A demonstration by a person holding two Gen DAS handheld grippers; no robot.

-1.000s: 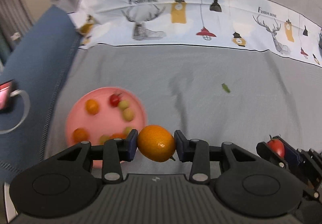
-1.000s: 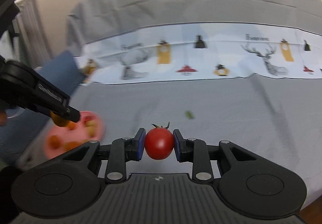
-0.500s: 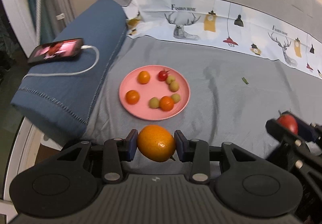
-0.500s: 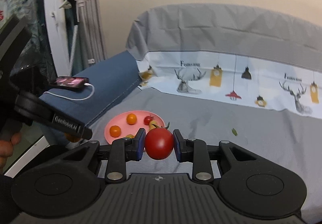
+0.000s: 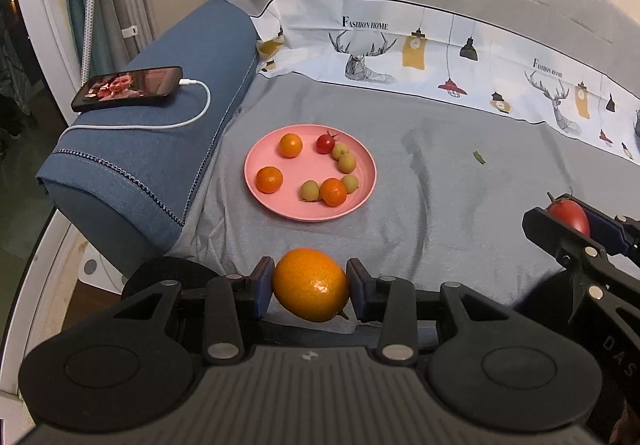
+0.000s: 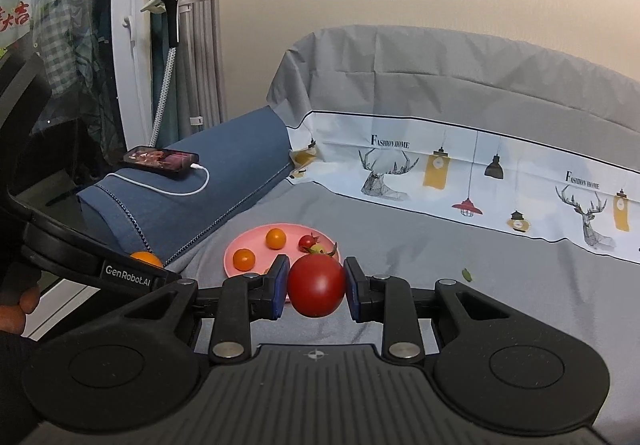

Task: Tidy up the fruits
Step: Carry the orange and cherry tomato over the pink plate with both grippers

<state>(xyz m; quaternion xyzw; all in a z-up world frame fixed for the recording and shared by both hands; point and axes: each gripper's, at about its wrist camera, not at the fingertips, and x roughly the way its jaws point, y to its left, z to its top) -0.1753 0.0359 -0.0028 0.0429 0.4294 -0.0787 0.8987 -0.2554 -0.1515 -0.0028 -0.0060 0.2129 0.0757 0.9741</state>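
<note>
Both views have pulled back and up since a second ago: the plate point(image 5: 362, 181), then at the lower left of the left wrist view and half hidden behind the gripper, now sits whole at the frame's centre, and the blue cushion point(image 5: 160, 165) with its phone point(image 5: 127, 87) and white cable point(image 5: 192, 113), barely seen before, fills the upper left. In the right wrist view the plate point(image 6: 236, 249), once blurred at the left edge, now lies just behind the fingers at centre.

The grips are unchanged. The left gripper point(image 5: 311, 287), at bottom centre, stays clamped on the orange point(image 5: 310, 284), held above the grey sheet point(image 5: 460, 205) nearer the camera than the plate. On the plate lie three small oranges, a cherry tomato point(image 5: 325, 143) and four pale green fruits. A green scrap point(image 5: 479, 157) lies on the sheet at right centre. At the right edge the right gripper point(image 5: 570, 223) stays closed on the tomato point(image 5: 570, 215); its own view shows the tomato point(image 6: 316, 285) pressed between both pads, clear of the sheet.
</note>
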